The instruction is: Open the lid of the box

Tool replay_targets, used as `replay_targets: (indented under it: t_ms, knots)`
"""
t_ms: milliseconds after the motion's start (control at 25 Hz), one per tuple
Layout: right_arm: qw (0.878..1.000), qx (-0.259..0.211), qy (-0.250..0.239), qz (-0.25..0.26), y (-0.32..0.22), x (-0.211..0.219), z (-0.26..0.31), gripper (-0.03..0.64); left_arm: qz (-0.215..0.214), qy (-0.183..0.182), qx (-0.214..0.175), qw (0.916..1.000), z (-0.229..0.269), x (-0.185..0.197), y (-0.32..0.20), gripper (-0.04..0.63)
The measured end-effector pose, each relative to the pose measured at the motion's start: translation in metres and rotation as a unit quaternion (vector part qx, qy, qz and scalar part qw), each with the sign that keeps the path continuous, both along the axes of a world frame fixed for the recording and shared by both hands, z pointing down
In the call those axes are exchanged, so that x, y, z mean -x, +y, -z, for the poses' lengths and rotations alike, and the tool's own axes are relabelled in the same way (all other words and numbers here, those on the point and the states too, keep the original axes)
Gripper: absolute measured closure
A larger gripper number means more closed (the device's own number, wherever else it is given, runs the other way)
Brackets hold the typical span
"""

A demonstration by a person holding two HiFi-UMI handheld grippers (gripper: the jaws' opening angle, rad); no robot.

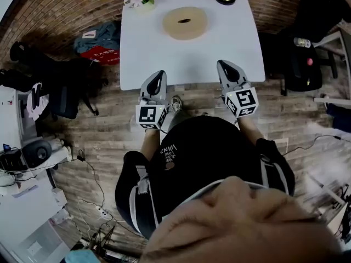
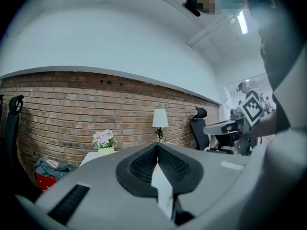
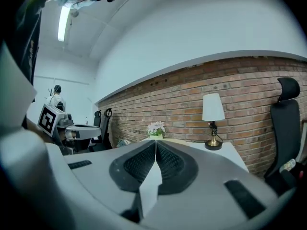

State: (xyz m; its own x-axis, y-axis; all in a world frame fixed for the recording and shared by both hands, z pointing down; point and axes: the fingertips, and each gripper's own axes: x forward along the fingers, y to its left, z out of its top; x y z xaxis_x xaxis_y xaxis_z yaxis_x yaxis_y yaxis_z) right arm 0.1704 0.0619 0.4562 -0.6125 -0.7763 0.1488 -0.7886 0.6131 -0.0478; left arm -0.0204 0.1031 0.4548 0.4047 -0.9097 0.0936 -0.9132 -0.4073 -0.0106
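Left claw (image 2: 157, 150), right claw (image 3: 155, 145) pressed together, empty; box (image 1: 185, 22) detail unclear (distant).

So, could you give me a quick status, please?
Left gripper and right gripper shut, empty, at the table edge. Box farther back, untouched. Nothing in between.

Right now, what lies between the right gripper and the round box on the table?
Nothing: in the head view, only bare white tabletop separates the shut right gripper from the round tan box.
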Motion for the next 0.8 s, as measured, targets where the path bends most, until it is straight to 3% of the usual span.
replay_targets:
  t_ms: [360,800]
  knots:
    - [0.998,0.023,0.002,-0.06,-0.037,0.032,-0.005,0.614,-0.065,-0.002,0.005,0.9979,-0.006,0.03,-0.055,0.584]
    - [0.993,0.013,0.007,-0.12,-0.066,0.071,-0.013,0.614,-0.136,0.003,0.013,0.9906,-0.011,0.063,-0.107,0.584]
